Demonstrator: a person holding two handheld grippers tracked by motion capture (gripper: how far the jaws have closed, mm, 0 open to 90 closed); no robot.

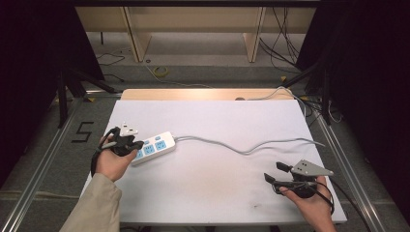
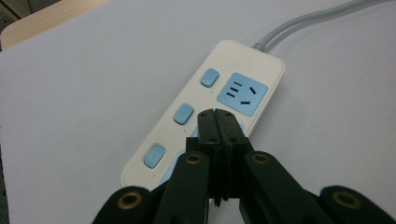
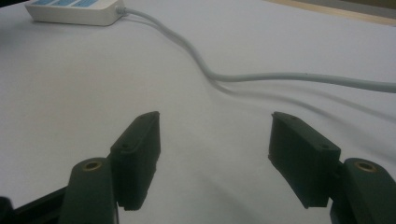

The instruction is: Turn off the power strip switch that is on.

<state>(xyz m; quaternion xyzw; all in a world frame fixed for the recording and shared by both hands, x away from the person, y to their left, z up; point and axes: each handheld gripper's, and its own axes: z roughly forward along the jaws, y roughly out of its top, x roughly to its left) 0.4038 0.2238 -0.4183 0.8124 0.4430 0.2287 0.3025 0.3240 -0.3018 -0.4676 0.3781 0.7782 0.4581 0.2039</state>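
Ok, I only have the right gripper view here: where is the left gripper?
Observer: The left gripper is over the power strip, on the half away from its cable.
Operator: Fingers open?
Observer: No, shut, with nothing between them.
Operator: What is under the tips?
Observer: The strip's top face, just beside the middle blue button; I cannot tell whether they touch it.

One power strip (image 2: 219, 107) with three blue sockets, three blue switches (image 2: 183, 114) and one grey cable (image 1: 241, 147)
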